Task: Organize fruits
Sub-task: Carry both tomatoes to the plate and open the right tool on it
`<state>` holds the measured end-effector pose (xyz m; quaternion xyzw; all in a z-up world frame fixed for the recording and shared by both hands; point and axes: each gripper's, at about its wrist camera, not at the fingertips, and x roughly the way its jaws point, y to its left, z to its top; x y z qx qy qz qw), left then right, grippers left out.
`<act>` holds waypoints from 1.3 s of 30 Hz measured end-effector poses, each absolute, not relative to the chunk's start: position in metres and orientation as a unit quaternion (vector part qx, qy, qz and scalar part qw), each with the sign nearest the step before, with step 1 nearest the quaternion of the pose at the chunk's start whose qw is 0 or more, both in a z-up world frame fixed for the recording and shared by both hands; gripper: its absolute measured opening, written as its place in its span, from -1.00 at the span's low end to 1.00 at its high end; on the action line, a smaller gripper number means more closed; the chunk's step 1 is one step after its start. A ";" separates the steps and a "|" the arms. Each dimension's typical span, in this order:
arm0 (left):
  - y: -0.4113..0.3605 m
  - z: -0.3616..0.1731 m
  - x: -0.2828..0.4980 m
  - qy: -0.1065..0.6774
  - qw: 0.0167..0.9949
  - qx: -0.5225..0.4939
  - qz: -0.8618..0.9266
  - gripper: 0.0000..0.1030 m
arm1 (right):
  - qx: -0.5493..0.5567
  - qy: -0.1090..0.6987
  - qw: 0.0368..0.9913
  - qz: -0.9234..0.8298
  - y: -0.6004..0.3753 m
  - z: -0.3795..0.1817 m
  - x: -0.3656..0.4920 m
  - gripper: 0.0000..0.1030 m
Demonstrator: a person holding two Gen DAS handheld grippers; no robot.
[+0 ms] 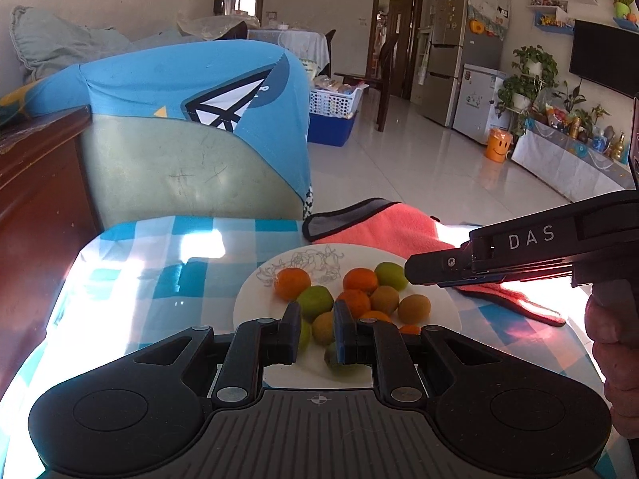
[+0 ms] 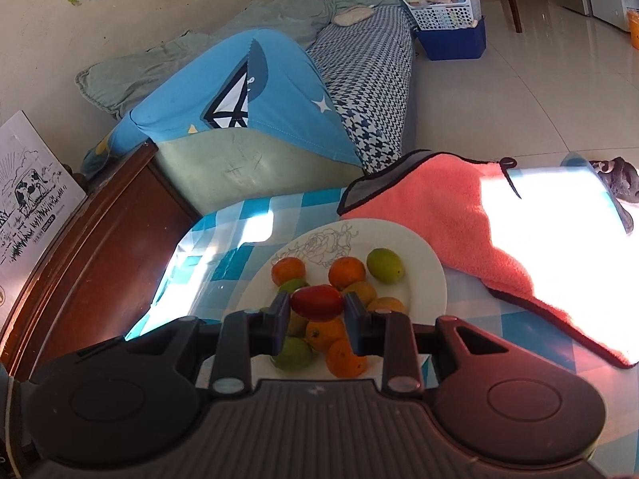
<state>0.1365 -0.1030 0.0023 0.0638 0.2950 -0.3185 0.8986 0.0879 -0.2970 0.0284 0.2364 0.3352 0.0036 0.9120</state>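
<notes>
Now, going from left to right across the left wrist view: a dark wooden cabinet (image 1: 36, 183) stands at nine o'clock, and next to it a sofa end draped in a blue cover (image 1: 191, 92) fills the upper middle. Below that lies the table (image 1: 131, 263) under a blue-and-white checked cloth, washed by bright sun. At six o'clock the left gripper (image 1: 317, 329) hangs above the near edge of a white plate (image 1: 255, 299); its jaws are drawn in as far as they go, with nothing pinched between them, and fruit on the plate shows through the narrow gap. On the plate sit oranges (image 1: 292, 283), green fruits (image 1: 315, 301) and brownish ones (image 1: 414, 308), bunched close together. A pink towel (image 1: 383, 227) lies just beyond the plate toward one o'clock. At three o'clock the right gripper's body reaches in over the plate's far edge, with the person's hand (image 1: 611, 339) on its handle.

In the right wrist view the right gripper (image 2: 316, 305) is clamped on a red tomato (image 2: 316, 302), held sideways between the pads above the pile of fruit on the plate. The towel spreads toward three o'clock, touching the plate's rim.
</notes>
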 end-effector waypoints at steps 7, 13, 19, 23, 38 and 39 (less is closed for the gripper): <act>-0.101 0.000 0.148 0.309 0.890 0.058 -0.331 -0.70 | 0.219 0.334 0.916 0.028 -0.292 0.024 0.110 -0.43; -0.081 -0.012 0.131 0.365 0.869 0.078 -0.325 -0.65 | 0.217 0.342 0.914 0.036 -0.288 0.023 0.112 -0.43; -0.079 -0.028 0.111 0.388 0.860 0.117 -0.309 -0.58 | 0.217 0.341 0.914 0.035 -0.288 0.023 0.112 -0.43; -0.077 -0.033 0.111 0.396 0.860 0.124 -0.298 -0.57 | 0.211 0.342 0.915 0.037 -0.286 0.023 0.112 -0.42; -0.074 -0.033 0.112 0.381 0.873 0.099 -0.289 -0.69 | 0.218 0.348 0.911 0.039 -0.291 0.017 0.120 -0.42; -0.074 -0.029 0.115 0.377 0.876 0.086 -0.290 -0.69 | 0.221 0.348 0.910 0.041 -0.292 0.016 0.122 -0.42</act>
